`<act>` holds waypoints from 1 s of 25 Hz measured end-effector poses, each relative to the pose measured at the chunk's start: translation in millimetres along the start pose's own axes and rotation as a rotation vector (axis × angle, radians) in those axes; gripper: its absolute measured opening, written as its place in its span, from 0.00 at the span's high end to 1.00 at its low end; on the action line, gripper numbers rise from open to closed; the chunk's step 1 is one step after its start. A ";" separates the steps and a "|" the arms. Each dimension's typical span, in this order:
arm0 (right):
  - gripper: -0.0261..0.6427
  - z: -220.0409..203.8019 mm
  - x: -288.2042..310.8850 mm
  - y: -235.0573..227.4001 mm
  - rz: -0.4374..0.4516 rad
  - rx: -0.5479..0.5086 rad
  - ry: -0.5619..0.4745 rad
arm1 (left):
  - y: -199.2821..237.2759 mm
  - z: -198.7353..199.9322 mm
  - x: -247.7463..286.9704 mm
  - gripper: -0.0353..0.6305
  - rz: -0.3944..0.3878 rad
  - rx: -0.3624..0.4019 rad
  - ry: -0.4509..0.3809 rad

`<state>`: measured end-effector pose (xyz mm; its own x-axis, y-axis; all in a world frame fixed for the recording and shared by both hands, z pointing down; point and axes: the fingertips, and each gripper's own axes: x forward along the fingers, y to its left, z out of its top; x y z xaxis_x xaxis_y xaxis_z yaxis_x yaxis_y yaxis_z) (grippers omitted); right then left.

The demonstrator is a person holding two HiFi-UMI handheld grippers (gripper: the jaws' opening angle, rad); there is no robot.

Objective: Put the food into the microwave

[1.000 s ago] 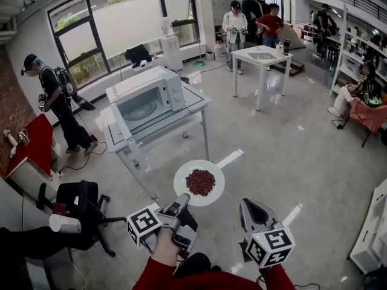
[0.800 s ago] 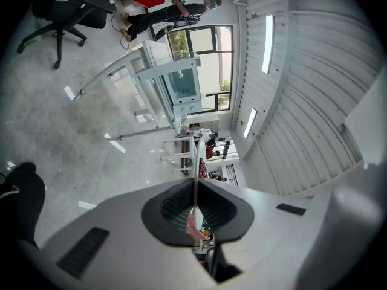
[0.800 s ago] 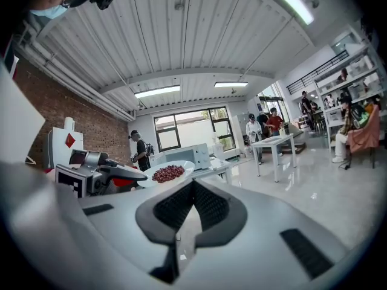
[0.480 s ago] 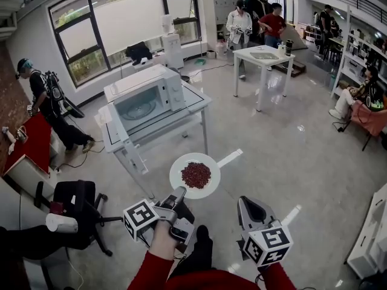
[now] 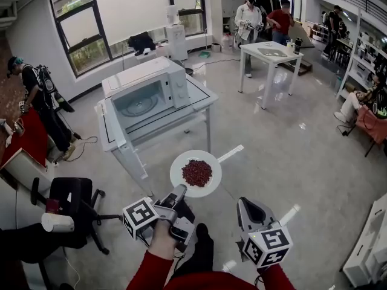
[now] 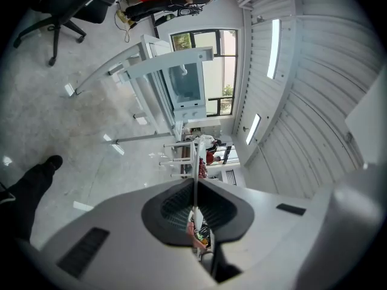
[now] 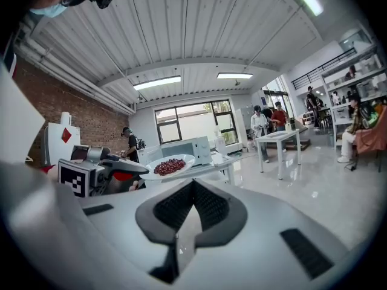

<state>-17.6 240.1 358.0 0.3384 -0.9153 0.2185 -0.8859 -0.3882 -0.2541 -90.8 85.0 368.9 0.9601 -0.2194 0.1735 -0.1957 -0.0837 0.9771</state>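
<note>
One heap of small dark-red food (image 5: 197,173) sits in the middle of a white plate (image 5: 179,165), and the plate hangs out over the floor, carried level and still short of the microwave (image 5: 145,83). The left gripper (image 5: 177,193) has it by the near rim; in the left gripper view the rim runs edge-on between the two pads, which are pinched hard onto it. The right gripper (image 5: 248,205) rides alongside, well apart from the plate, its jaws pressed together on nothing.

Ahead, the microwave stands on a white glass-topped table (image 5: 202,98), its turntable visible through the front — whether the door is open or only see-through cannot be told from here.

Against the view of a second ago, the microwave and table sit larger and lower in the head view, while plate and grippers keep the same places relative to each other. A dark shoe (image 5: 202,231) now shows under the grippers. That reads as a carry on foot, closing the gap — the pick-up looks done, and the food's entry into the cavity is still to come.
</note>
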 end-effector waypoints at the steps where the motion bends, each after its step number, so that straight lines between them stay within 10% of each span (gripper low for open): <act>1: 0.94 -1.0 8.0 -0.7 0.005 0.004 0.008 | 1.1 4.2 4.9 0.92 0.003 0.001 0.001; 25: 0.94 48.7 228.2 -48.0 0.078 0.008 0.115 | -9.1 125.5 152.0 0.91 0.035 -0.008 -0.100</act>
<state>117.6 44.6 374.1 0.2292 -0.9247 0.3039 -0.9054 -0.3171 -0.2821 31.8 -69.6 370.8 0.9280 -0.3180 0.1943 -0.2263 -0.0667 0.9718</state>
